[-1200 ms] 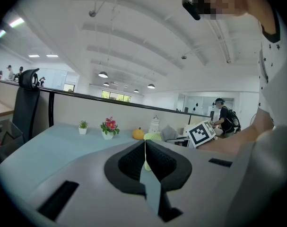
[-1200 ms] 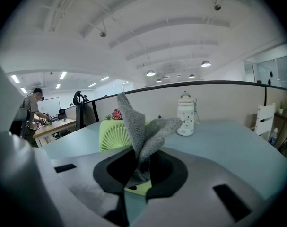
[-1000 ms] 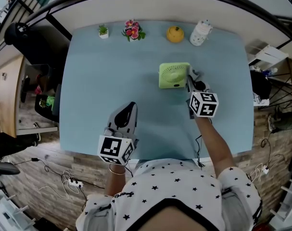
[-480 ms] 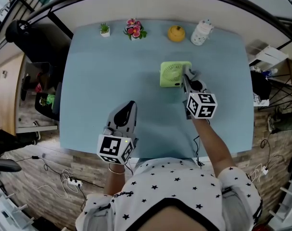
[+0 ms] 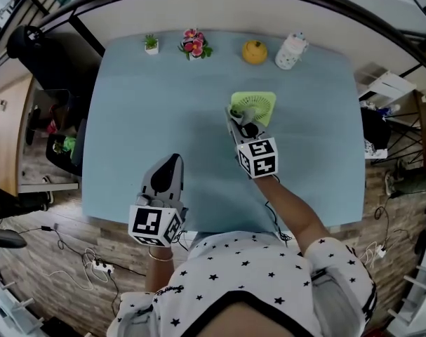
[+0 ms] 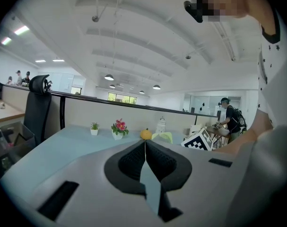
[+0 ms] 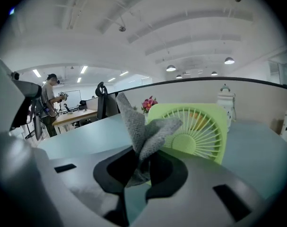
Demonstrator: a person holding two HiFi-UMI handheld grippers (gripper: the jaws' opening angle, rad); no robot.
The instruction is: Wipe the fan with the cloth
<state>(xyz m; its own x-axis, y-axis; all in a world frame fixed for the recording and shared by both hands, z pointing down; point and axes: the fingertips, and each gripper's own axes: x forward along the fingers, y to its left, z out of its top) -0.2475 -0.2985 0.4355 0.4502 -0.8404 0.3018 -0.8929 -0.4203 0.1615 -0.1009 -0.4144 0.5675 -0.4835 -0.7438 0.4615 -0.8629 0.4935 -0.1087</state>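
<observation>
A small green fan (image 5: 256, 107) stands upright in the middle of the light blue table (image 5: 142, 118). In the right gripper view the fan (image 7: 200, 129) faces me, its grille just beyond the jaws. My right gripper (image 5: 235, 120) is at the fan's front left, shut on a grey cloth (image 7: 142, 129). The cloth sticks up out of the jaws and overlaps the fan's left edge. My left gripper (image 5: 170, 166) rests low near the table's front edge, well left of the fan. In its own view the left gripper (image 6: 144, 148) is shut with nothing in it.
Along the table's far edge stand a tiny potted plant (image 5: 151, 44), a pot of pink flowers (image 5: 194, 44), an orange ornament (image 5: 255, 50) and a white jar (image 5: 290, 50). A black office chair (image 5: 27, 48) is off the table's left side. Cables lie on the floor.
My right gripper has swept left with the cloth, from the fan's right side across to its front left. The left gripper has stayed near the front edge.
</observation>
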